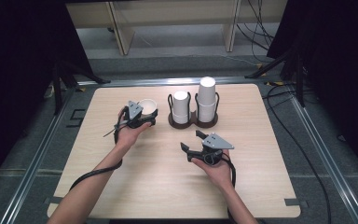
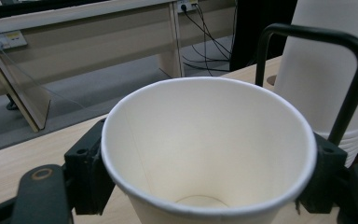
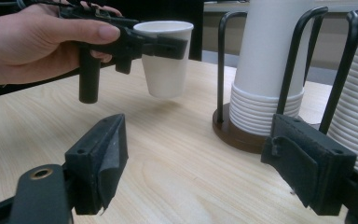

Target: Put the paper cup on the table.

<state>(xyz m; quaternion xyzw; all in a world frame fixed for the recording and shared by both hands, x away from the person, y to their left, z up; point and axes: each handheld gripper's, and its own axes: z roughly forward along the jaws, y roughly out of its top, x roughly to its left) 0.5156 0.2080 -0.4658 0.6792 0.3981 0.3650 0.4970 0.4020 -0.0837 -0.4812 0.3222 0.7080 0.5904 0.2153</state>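
My left gripper (image 1: 145, 116) is shut on a white paper cup (image 1: 148, 106) at the table's left middle. The cup stands upright and open-mouthed between the jaws (image 2: 209, 140) and looks empty. From the right gripper view the cup (image 3: 164, 58) hangs a little above the tabletop, with a shadow under it, held by the left gripper (image 3: 161, 46) in a hand (image 3: 32, 42). My right gripper (image 1: 191, 140) is open in front of the cup holder, nothing between its pads (image 3: 102, 163).
A dark wire cup holder (image 1: 193, 122) stands at the table's middle back with a short stack (image 1: 181, 106) and a tall stack (image 1: 206, 95) of upside-down white cups. It sits just right of the held cup. Cables trail off the table's right side (image 1: 307, 154).
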